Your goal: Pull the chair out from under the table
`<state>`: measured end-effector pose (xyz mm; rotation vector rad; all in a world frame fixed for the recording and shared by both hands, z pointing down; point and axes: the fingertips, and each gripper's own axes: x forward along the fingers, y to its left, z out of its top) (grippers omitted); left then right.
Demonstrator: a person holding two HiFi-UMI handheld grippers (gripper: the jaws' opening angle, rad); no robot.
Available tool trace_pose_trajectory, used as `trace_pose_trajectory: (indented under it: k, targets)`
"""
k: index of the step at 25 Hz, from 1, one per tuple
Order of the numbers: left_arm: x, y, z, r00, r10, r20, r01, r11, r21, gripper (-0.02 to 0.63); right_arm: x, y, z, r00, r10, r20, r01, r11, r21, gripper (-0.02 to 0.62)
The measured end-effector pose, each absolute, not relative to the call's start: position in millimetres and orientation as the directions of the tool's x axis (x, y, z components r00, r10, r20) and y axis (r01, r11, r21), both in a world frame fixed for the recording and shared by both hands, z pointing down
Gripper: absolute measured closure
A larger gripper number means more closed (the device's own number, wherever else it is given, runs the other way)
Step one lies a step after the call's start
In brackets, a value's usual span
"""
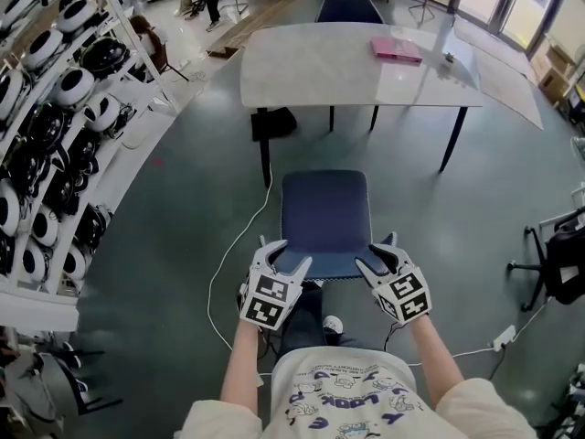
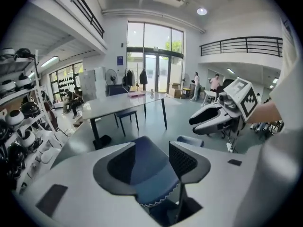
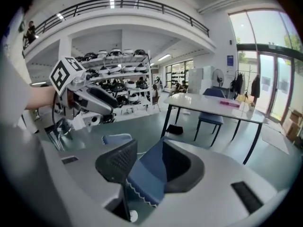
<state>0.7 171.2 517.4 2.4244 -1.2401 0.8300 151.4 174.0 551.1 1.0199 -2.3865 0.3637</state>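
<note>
Blue chair (image 1: 324, 218) stands on the floor clear of the desk (image 1: 347, 67), left gripper (image 1: 285, 251) & right gripper (image 1: 376, 251) at its backrest w/ jaws apart, nothing clamped; prob light, stiff frame, slightly soft padding, so grip backrest top both sides.

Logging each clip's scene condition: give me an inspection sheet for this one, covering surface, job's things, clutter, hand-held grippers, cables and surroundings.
Surface: grey floor.
Job's things: blue chair stands out from under the white table, apart from it.
Clutter: pink flat item on the table; dark object by a table leg.
Grippers: left hand-held gripper and right hand-held gripper, jaws apart, over the chair's near edge, holding nothing.
Cables: white cable on the floor left of the chair.
Surroundings: shelves of headgear at left; second blue chair beyond the table.
</note>
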Motion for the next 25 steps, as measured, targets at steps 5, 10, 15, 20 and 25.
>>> trace_pose_trajectory:
  k: [5,10,15,20,25]
  targets:
    - [0,142,459,0.434,-0.761,0.482,-0.860,-0.509,-0.029,0.383,152,142,492,-0.533,-0.731,0.427,-0.800,0.599,0.026,0.455]
    - [-3,124,403,0.378,-0.859,0.346,-0.916,-0.402,0.003,0.487,160,124,435,-0.475,-0.838,0.269,-0.857,0.510,0.074,0.520]
    - [-11,118,372,0.310,-0.920,0.241,-0.943,-0.329,-0.041,0.559,173,115,389,-0.402,-0.902,0.155,-0.904,0.418,0.086,0.559]
    - [-14,120,346,0.270,-0.947,0.173,-0.961,-0.276,-0.010,0.577,184,116,361,-0.333,-0.939,0.085,-0.933,0.341,0.114,0.589]
    - [-15,123,331,0.228,-0.965,0.129,-0.972,-0.234,-0.034,0.581,188,119,347,-0.302,-0.952,0.043,-0.949,0.304,0.086,0.589]
